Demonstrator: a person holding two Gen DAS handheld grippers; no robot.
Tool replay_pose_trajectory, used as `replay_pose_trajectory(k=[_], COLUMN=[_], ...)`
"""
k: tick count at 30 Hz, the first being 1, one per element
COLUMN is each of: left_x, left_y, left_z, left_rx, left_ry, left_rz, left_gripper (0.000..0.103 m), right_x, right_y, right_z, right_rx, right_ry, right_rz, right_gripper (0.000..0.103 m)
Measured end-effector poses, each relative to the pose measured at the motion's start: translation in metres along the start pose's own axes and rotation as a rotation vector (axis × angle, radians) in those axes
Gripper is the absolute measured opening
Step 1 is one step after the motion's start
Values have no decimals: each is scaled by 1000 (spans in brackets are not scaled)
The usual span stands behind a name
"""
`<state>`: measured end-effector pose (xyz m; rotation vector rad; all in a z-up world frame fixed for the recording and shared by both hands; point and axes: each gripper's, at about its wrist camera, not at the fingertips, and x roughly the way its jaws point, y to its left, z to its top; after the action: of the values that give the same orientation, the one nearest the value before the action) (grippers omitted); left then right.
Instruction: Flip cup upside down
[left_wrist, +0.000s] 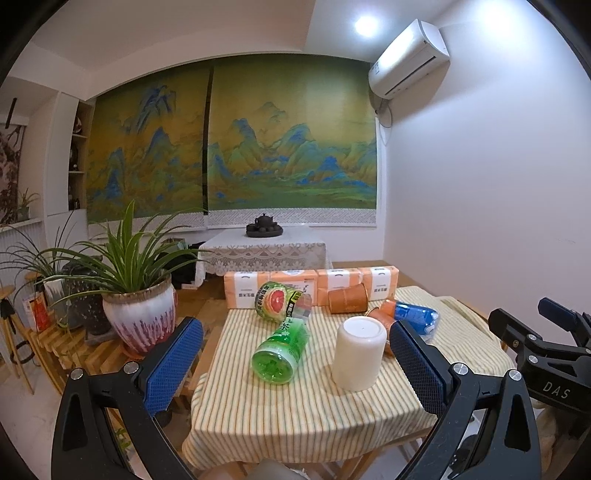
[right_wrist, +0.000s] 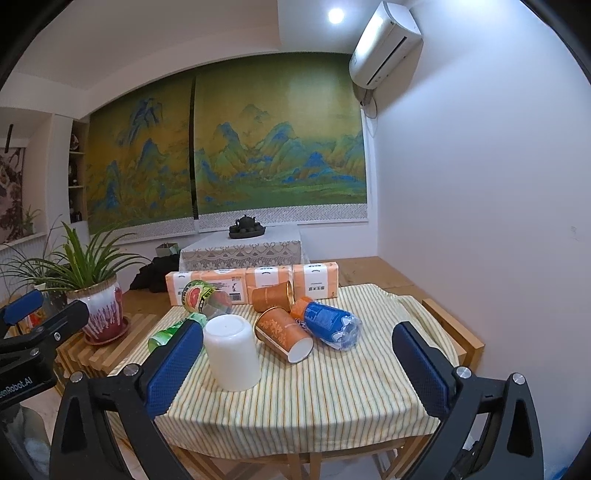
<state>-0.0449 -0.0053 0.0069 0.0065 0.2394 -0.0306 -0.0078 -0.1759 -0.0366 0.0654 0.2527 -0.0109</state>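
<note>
A white cup (left_wrist: 357, 352) stands upside down, flat base up, on the striped tablecloth (left_wrist: 295, 406); it also shows in the right wrist view (right_wrist: 232, 352). My left gripper (left_wrist: 295, 365) is open and empty, held back from the table, with the cup between its blue pads but farther away. My right gripper (right_wrist: 299, 365) is open and empty, with the cup near its left pad (right_wrist: 173, 365) but farther away. Neither gripper touches the cup.
Two orange paper cups (right_wrist: 282, 332) (right_wrist: 272, 295) lie on their sides, beside a blue bottle (right_wrist: 327, 323), two green bottles (left_wrist: 280, 350) (left_wrist: 279, 299) and orange tissue packs (left_wrist: 310, 284). A potted plant (left_wrist: 138, 314) stands left of the table. A white wall is to the right.
</note>
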Motion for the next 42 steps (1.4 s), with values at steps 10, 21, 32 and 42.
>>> replay_pose_trajectory(k=[10, 21, 32, 42], left_x=[1, 4, 8, 9], left_y=[-1, 1, 2, 1], left_z=[1, 2, 1, 0], left_rx=[1, -5, -9, -8], left_ry=[4, 5, 10, 12], left_rz=[-7, -3, -8, -9], left_gripper=[102, 102, 102, 102], right_x=[1, 4, 4, 9], right_y=[1, 2, 3, 2], right_z=[-1, -1, -1, -3], right_rx=[5, 2, 1, 15], right_ry=[-5, -2, -1, 10], right_rz=[-3, 1, 3, 5], right_gripper=[101, 101, 101, 101])
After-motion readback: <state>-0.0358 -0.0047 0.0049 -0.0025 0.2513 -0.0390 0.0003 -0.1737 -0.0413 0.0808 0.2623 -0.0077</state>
